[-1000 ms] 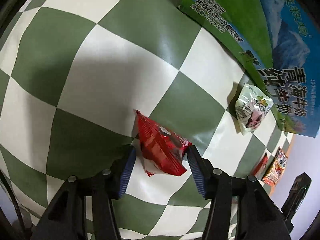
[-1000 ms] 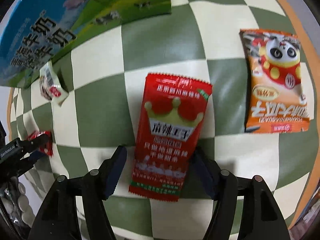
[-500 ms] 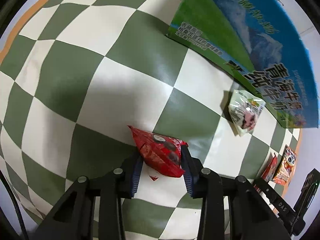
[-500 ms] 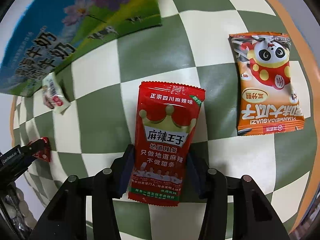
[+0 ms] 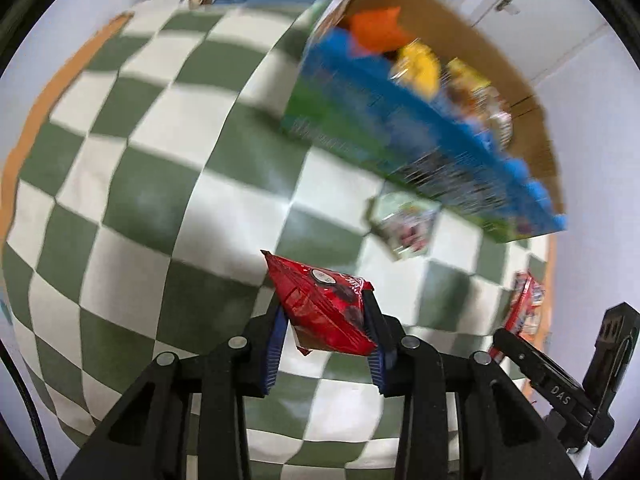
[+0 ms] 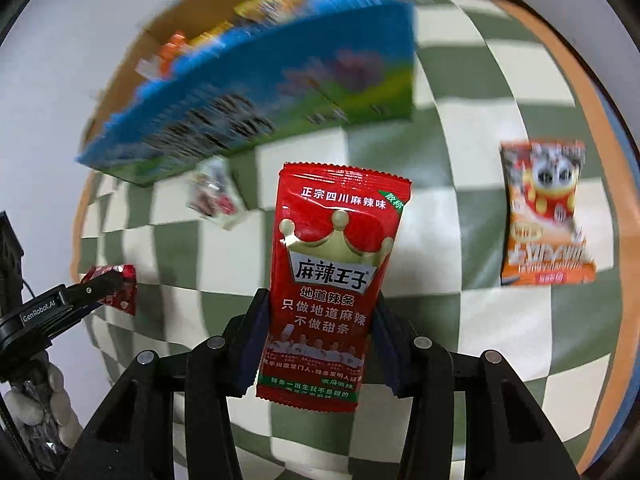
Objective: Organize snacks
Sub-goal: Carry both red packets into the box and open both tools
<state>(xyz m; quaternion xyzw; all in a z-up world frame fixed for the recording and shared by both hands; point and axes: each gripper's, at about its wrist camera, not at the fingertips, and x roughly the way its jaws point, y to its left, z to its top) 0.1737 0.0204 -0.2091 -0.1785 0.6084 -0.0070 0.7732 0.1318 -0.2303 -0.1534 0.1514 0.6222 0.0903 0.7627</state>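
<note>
At the bottom centre of the left wrist view, the left gripper is closed tight on a small red packet, held clear of the checked cloth. Beyond it, right of centre, a pale packet lies on the cloth just beside the open box, which fills the upper right with snacks inside.

In the right wrist view, the right gripper at bottom centre clamps a tall red packet by its lower half. At the right edge an orange packet lies flat on the cloth. The box sits in the upper left.
</note>
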